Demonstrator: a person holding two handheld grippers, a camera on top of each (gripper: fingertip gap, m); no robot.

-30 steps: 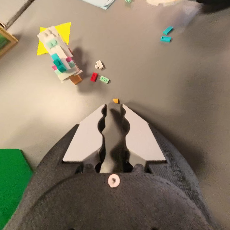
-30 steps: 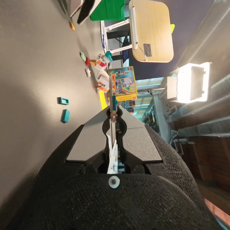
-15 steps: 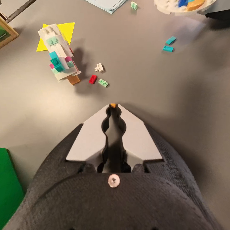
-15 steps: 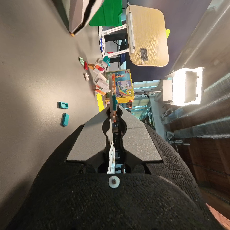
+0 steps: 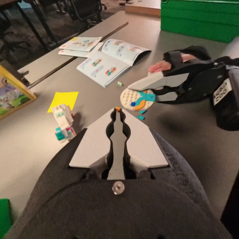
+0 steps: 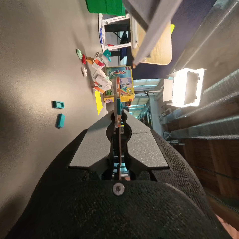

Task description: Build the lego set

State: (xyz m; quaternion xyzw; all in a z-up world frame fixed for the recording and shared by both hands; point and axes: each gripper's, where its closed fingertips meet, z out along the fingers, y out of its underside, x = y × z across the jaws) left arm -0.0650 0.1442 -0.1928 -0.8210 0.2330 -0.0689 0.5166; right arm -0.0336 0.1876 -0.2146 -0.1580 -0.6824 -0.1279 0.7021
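Note:
My left gripper point(image 5: 117, 110) is shut on a small orange piece point(image 5: 117, 108) and holds it above the grey table, just left of the round white plate point(image 5: 130, 99). That plate carries teal, orange and blue pieces. My right gripper point(image 5: 141, 93) is shut on the plate's rim and holds it off the table. In the right wrist view the right gripper point(image 6: 118, 113) shows the plate point(image 6: 117, 90) edge-on. The left gripper's finger point(image 6: 148, 36) reaches in from the top there.
A white brick animal point(image 5: 63, 120) stands beside a yellow paper point(image 5: 64, 99). Two teal pieces point(image 6: 58, 104) lie under the plate; red point(image 6: 83, 60), mint and white pieces lie near the animal. Open instruction booklets point(image 5: 111, 62), the set's box point(image 5: 10, 95) and a green bin point(image 5: 199, 19) ring the area. Across from one pair of fingers to the other is roughly 7 centimeters. The white brick animal point(image 5: 63, 120) is about equally far from each gripper, around 15 centimeters.
My left gripper shut on the orange piece, lifted it off the table and tilted up toward the plate. My right gripper kept its hold on the plate.

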